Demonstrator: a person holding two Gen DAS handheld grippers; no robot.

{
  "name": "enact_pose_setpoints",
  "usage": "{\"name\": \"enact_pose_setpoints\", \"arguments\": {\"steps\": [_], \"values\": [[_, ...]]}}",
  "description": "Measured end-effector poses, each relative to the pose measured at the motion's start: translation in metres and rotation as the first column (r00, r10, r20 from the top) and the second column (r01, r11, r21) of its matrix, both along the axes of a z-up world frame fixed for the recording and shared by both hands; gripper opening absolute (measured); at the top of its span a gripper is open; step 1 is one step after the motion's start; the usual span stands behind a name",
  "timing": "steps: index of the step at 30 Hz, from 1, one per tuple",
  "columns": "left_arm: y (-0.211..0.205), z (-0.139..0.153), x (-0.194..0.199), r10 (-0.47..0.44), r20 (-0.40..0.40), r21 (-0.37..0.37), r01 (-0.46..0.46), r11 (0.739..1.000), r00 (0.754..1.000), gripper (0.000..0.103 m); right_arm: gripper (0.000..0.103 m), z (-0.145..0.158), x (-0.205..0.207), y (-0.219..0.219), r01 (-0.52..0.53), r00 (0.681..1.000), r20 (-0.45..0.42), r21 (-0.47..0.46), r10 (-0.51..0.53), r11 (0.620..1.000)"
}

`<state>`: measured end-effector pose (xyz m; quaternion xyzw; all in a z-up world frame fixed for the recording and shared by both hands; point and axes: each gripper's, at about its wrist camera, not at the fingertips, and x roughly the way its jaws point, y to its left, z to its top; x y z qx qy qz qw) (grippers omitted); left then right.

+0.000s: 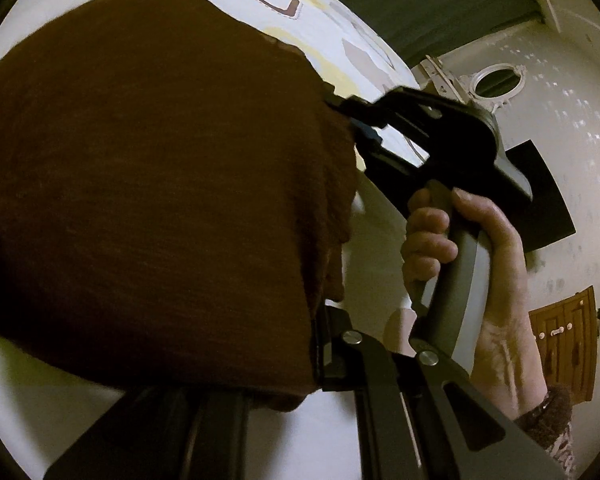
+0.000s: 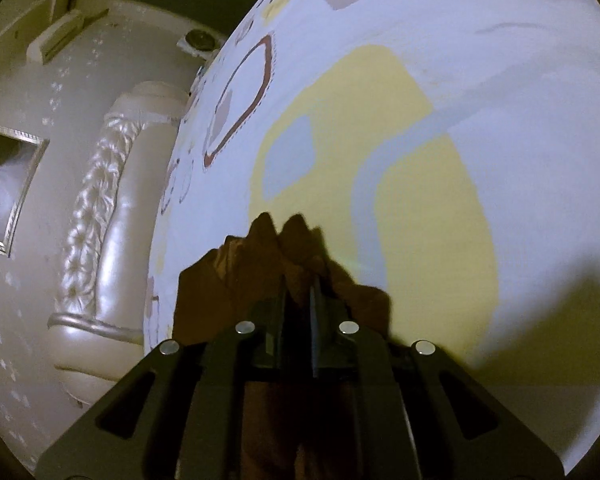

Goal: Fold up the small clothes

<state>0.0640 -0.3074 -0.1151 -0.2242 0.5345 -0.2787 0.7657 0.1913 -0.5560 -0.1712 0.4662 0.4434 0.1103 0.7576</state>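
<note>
Brown cloth (image 1: 148, 184) hangs above the bedsheet (image 2: 440, 128), pinched by both grippers — left (image 1: 320, 344) and right (image 2: 300, 292) clamped on its edge. Keep grips level, taut — lower flat.

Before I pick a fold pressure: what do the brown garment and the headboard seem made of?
Garment: apparently soft matte knit or jersey; fine ribbed texture, limp bunching where both tongs, left and right, pinch it. Headboard: likely glossy cream leather or vinyl; sheen and tufted stitching.
</note>
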Motion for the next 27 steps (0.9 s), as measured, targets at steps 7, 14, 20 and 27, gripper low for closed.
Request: {"name": "enact_pose_setpoints", "arguments": {"steps": [7, 14, 20, 27], "values": [[-0.001, 0.017, -0.024, -0.116, 0.09, 0.043, 0.113, 0.993, 0.989, 0.047, 0.027, 0.009, -0.051, -0.018, 0.088, 0.996, 0.001, -0.02, -0.088, 0.996], [0.04, 0.039, -0.054, -0.152, 0.187, 0.131, 0.128, 0.983, 0.971, 0.075, 0.052, 0.05, -0.137, 0.021, 0.121, 0.993, 0.025, -0.242, -0.119, 0.963], [0.103, 0.046, -0.063, -0.108, 0.29, 0.261, 0.03, 0.965, 0.951, 0.077, 0.057, 0.075, -0.197, 0.078, 0.13, 0.991, 0.043, -0.48, -0.124, 0.867], [0.161, 0.039, -0.052, -0.027, 0.266, 0.321, -0.062, 0.945, 0.964, 0.078, 0.058, 0.085, -0.228, 0.14, 0.071, 0.997, 0.064, -0.611, -0.041, 0.788]]}}
